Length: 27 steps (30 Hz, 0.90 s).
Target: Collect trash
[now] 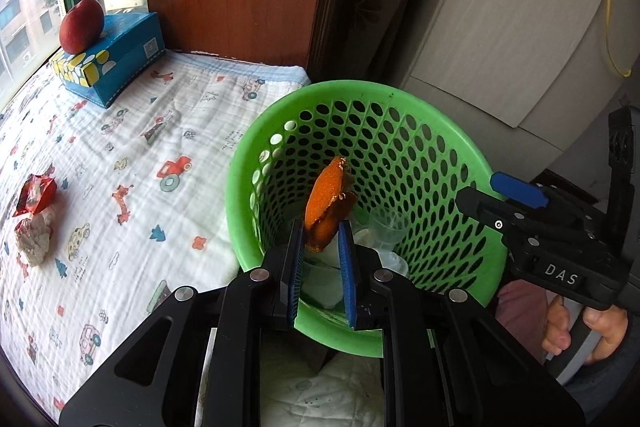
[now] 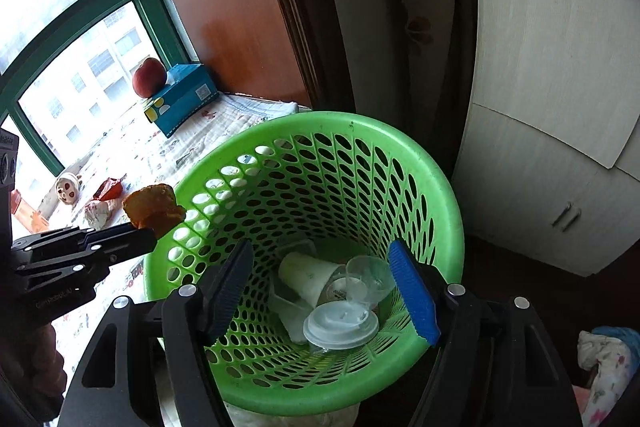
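Note:
My left gripper [image 1: 322, 239] is shut on an orange peel [image 1: 326, 203] and holds it over the near rim of the green perforated basket [image 1: 476, 163]. In the right wrist view the peel [image 2: 154, 205] sits at the left gripper's tip [image 2: 150, 231], at the left rim of the basket [image 2: 444, 187]. My right gripper [image 2: 326, 291] is open and empty above the basket; it also shows in the left wrist view [image 1: 500, 195] by the right rim. Inside lie a white paper cup [image 2: 306, 275], a clear cup [image 2: 366, 277] and a plastic lid [image 2: 340, 325].
A patterned cloth [image 1: 132, 163] covers the surface left of the basket. On it lie a red wrapper [image 1: 36, 193], a crumpled paper wad [image 1: 34, 241], and a blue tissue box [image 1: 110, 61] with an apple [image 1: 82, 25] on top. A white cabinet [image 2: 560, 107] stands at the right.

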Each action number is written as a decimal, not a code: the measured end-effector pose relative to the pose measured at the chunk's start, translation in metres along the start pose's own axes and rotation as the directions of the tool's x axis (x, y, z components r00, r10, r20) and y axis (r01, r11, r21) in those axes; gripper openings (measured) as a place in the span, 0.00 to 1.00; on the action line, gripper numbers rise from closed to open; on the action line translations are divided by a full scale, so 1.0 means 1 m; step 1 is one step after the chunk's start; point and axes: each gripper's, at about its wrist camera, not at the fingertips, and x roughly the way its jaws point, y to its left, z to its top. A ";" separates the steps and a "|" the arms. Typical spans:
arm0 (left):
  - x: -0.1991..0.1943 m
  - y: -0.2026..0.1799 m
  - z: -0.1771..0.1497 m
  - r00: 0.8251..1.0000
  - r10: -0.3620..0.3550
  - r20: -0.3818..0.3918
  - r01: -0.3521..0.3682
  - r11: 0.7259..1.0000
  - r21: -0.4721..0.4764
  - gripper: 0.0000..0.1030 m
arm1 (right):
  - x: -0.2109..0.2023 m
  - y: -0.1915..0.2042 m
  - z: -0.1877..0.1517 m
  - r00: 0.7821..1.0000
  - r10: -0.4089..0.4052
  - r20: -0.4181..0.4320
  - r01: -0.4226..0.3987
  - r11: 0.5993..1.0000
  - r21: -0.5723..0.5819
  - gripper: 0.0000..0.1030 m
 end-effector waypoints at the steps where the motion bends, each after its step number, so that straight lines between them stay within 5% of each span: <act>1: 0.001 -0.002 0.000 1.000 -0.005 -0.003 0.005 1.000 0.002 0.16 | -0.001 -0.001 0.000 1.000 0.000 0.003 0.000 1.000 0.003 0.67; 7: 0.005 -0.009 -0.001 1.000 -0.025 -0.014 0.026 1.000 0.008 0.19 | -0.005 -0.006 0.001 1.000 -0.004 0.015 0.004 1.000 0.015 0.67; 12: 0.000 -0.008 -0.002 1.000 -0.029 0.009 0.029 1.000 -0.002 0.48 | -0.005 -0.006 0.000 1.000 0.001 0.016 -0.002 1.000 0.016 0.68; 15: -0.005 -0.001 -0.004 1.000 -0.015 0.018 0.015 1.000 -0.015 0.52 | -0.005 -0.002 0.001 1.000 0.010 0.016 -0.010 1.000 0.012 0.68; 27: -0.031 0.083 -0.019 0.982 0.184 0.031 -0.175 0.966 -0.189 0.66 | 0.004 0.036 0.005 0.998 0.069 0.006 -0.068 0.997 -0.045 0.72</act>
